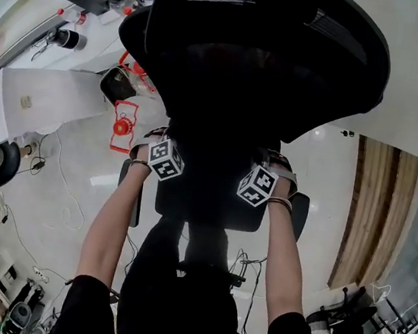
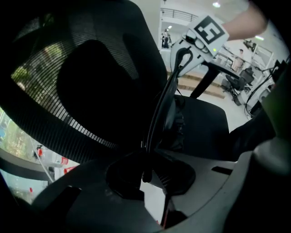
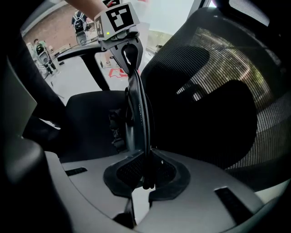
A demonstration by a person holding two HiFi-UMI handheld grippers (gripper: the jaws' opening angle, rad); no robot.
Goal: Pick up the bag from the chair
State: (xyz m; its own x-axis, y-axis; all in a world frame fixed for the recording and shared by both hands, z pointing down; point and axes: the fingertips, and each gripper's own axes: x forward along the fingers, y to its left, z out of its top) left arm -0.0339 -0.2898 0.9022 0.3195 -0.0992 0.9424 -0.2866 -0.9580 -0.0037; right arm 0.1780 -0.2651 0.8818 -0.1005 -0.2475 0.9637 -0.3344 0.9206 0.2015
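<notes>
Stretching forward, left tool (image 2: pixel 143 172), right tool (image 3: pixel 146 181) clamp bag (image 3: pixel 136 113).

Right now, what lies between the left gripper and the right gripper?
The bag itself: a narrow black part of it runs from the right gripper to the left gripper, both shut on it. Both gripper views show this.

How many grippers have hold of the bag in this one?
2. The left gripper is shut on one end of the bag, along its thin black edge; the right gripper is shut on the other end.
</notes>
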